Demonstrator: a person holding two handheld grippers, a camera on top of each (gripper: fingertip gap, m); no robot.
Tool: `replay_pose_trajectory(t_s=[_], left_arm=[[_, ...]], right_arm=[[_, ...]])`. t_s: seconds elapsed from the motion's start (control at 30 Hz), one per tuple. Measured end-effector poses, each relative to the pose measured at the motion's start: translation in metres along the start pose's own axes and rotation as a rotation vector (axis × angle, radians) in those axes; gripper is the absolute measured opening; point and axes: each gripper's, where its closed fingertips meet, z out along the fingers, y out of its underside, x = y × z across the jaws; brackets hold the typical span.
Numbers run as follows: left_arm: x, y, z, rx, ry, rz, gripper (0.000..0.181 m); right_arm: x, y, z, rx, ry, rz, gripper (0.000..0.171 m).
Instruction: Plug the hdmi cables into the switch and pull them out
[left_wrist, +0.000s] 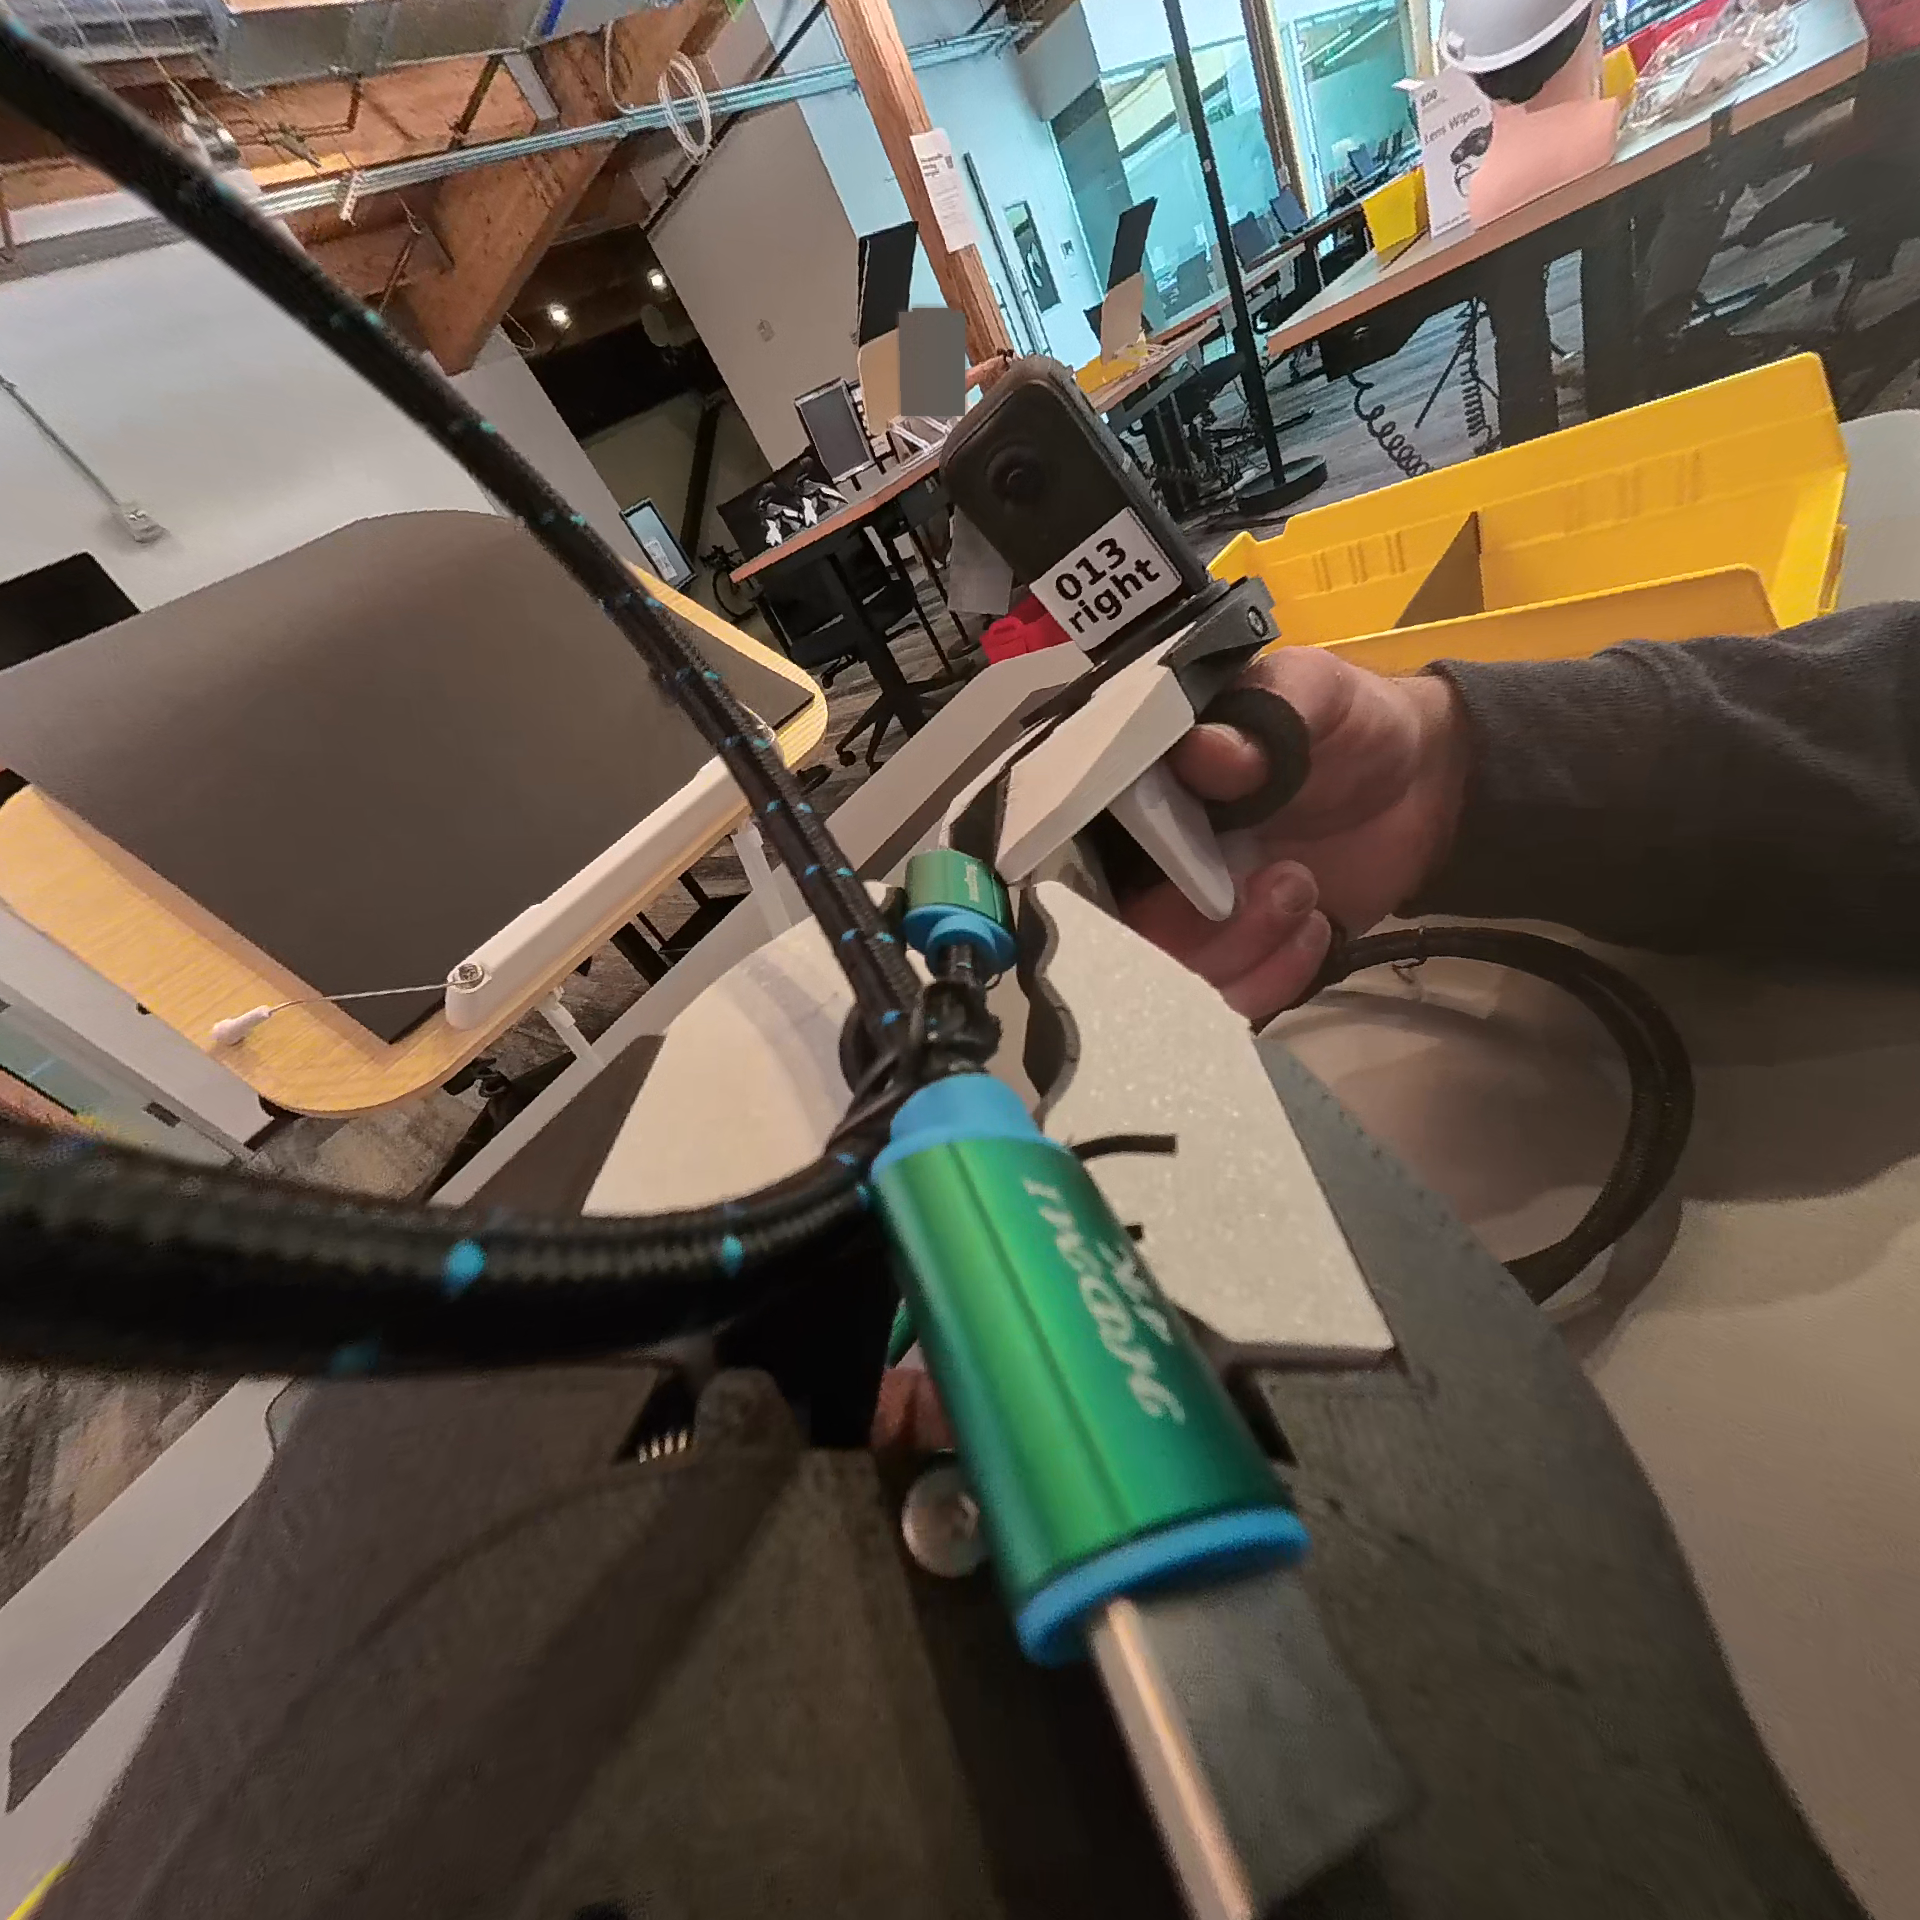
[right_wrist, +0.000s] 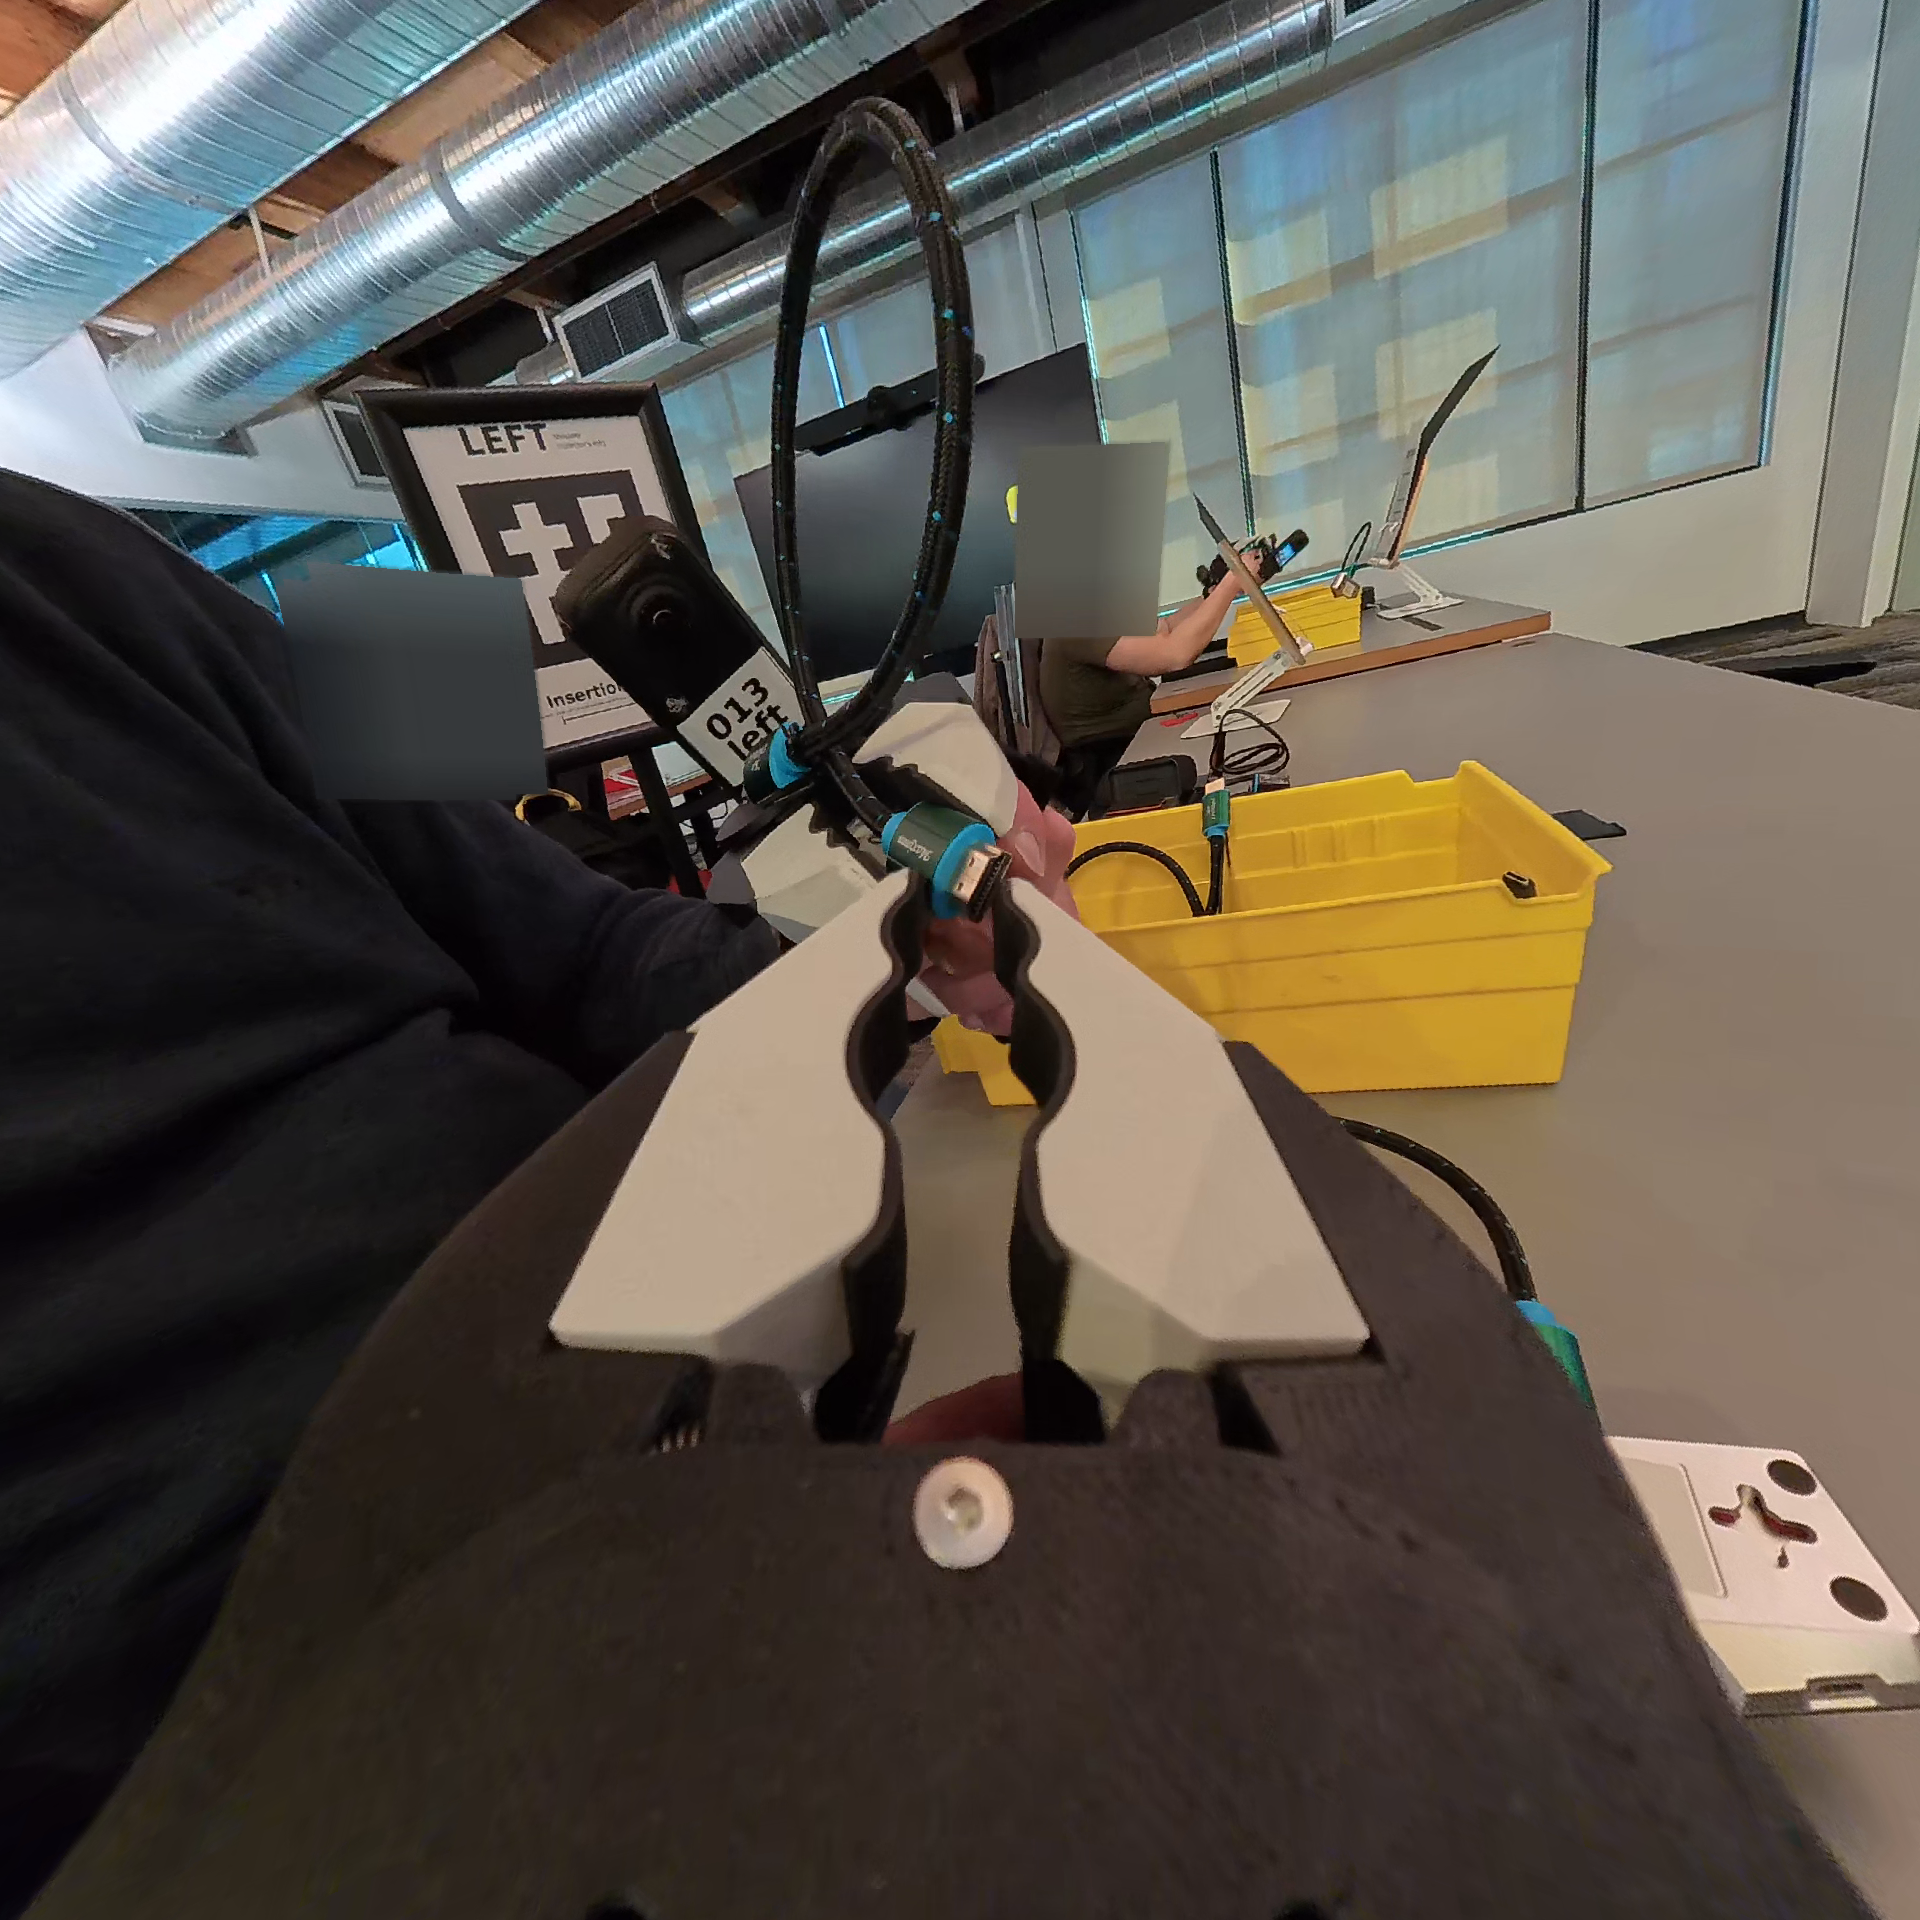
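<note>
Now left gripper (right_wrist: 914, 831) holding looped hdmi cable (right_wrist: 883, 416) up in the air, green plug (left_wrist: 1081, 1371) between its fingers, right gripper (right_wrist: 951, 935) narrowly open at the plug tip, yellow bin (right_wrist: 1351, 935) behind on grey table (right_wrist: 1714, 1091).

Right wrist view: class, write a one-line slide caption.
Right gripper closing around an HDMI plug held by the left gripper, yellow bin behind.

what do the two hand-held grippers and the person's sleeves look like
Each hand-held gripper, left and right, has pale grey wedge fingers lined with wavy black pads on a black textured body with a silver screw. A black camera bearing a white sticker sits on top. The sleeves are dark.
</note>
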Motion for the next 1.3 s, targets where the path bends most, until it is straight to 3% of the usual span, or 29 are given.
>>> replay_pose_trajectory(t_s=[0.27, 0.63, 0.93, 1.13, 1.3], left_arm=[[-0.001, 0.003, 0.000, 0.012, 0.007, -0.052, 0.021], [-0.019, 0.002, -0.012, 0.071, 0.015, -0.223, 0.021], [-0.021, 0.009, -0.011, 0.047, 0.013, -0.223, 0.021], [-0.022, 0.012, -0.010, 0.042, 0.014, -0.227, 0.021], [-0.023, 0.013, -0.010, 0.036, 0.013, -0.225, 0.021]], right_arm=[[0.009, -0.007, -0.008, 0.035, 0.054, -0.005, 0.020], [0.028, 0.008, -0.009, -0.082, 0.203, -0.130, 0.025], [0.072, 0.076, -0.027, -0.559, 0.462, -0.289, 0.045], [0.082, 0.095, -0.037, -0.676, 0.502, -0.306, 0.054], [0.093, 0.106, -0.053, -0.769, 0.562, -0.307, 0.052]])
